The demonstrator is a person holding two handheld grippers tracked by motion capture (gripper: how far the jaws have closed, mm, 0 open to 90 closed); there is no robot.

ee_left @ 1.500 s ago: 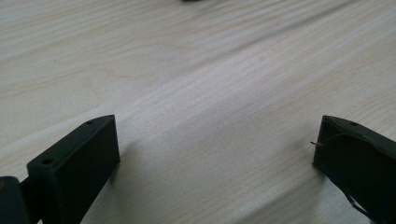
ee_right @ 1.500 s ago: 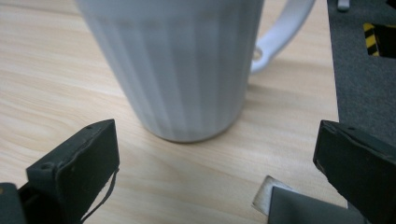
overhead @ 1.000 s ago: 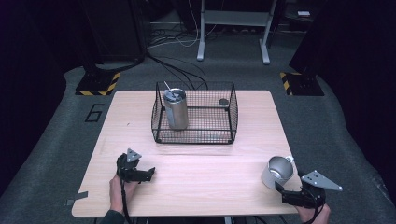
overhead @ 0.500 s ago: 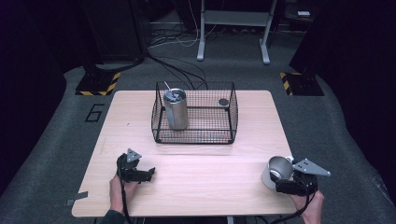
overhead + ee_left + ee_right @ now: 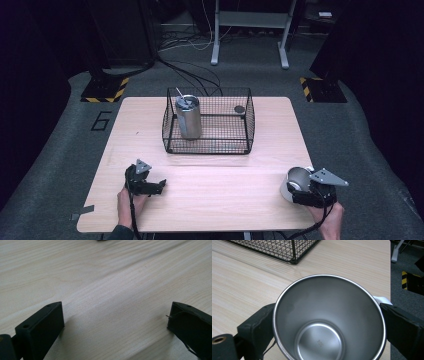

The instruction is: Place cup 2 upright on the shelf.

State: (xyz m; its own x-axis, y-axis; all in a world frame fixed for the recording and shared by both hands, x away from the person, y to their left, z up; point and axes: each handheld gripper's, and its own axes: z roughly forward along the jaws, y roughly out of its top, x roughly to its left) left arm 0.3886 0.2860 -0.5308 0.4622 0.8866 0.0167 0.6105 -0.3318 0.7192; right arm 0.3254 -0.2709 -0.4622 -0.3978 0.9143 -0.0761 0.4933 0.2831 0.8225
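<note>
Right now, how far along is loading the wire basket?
Done: one steel tumbler stands upright in the wire basket. In hand: the right gripper has its jaws either side of the steel cup at the table's near right corner. Left: lifting it into the basket. The left gripper rests open on the table.

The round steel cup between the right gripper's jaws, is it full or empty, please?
Empty: the round steel cup shows its bare shiny bottom.

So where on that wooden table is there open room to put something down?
The wide bare strip of light wooden table between the left gripper and the steel cup at the right gripper. The black wire basket is crowded by a tall metal tumbler.
</note>
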